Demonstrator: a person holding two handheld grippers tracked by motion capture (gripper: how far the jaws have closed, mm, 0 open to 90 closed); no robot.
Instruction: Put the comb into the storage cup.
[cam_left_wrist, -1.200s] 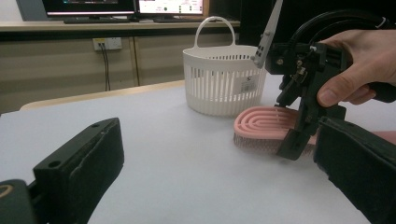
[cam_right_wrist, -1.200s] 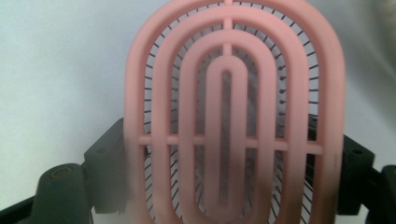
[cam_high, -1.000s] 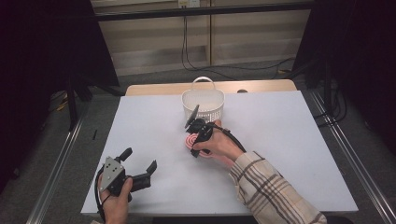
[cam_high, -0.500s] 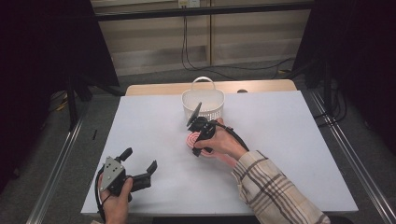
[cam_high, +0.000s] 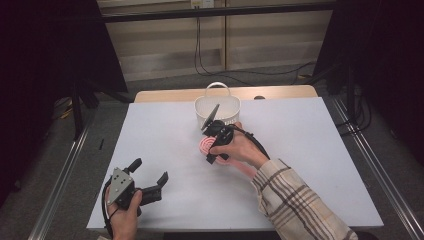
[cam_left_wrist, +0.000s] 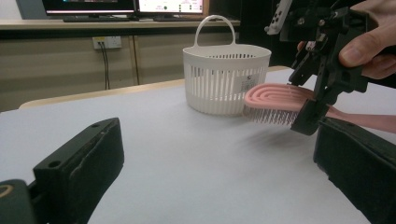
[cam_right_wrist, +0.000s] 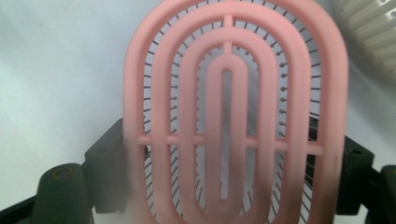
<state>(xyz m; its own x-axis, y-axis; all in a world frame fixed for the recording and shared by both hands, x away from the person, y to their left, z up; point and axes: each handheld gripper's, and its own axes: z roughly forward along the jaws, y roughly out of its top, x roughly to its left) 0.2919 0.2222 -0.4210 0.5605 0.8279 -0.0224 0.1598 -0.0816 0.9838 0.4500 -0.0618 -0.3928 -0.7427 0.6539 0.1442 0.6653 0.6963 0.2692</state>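
Nearest the person, at the table's near left corner, the left gripper (cam_high: 151, 181) sits in a hand (cam_high: 122, 212) just above the white table (cam_high: 310, 150), its jaws spread wide with nothing between them. From the left gripper view those two black jaws frame a bare stretch of tabletop. Farther in, around the middle of the table, the right gripper (cam_high: 214, 146), held by a hand (cam_high: 240, 150) in a plaid sleeve (cam_high: 295, 205), has its jaws pinching a pink hairbrush (cam_left_wrist: 275, 100) at its sides. The brush is lifted off the table, roughly level, bristles down, its handle running back under the hand. Seen from the right gripper view, the brush's oval vented head (cam_right_wrist: 233, 112) sits between the jaws. Just beyond the brush stands a white slatted basket (cam_high: 217, 109) with an upright handle, near the table's far edge.
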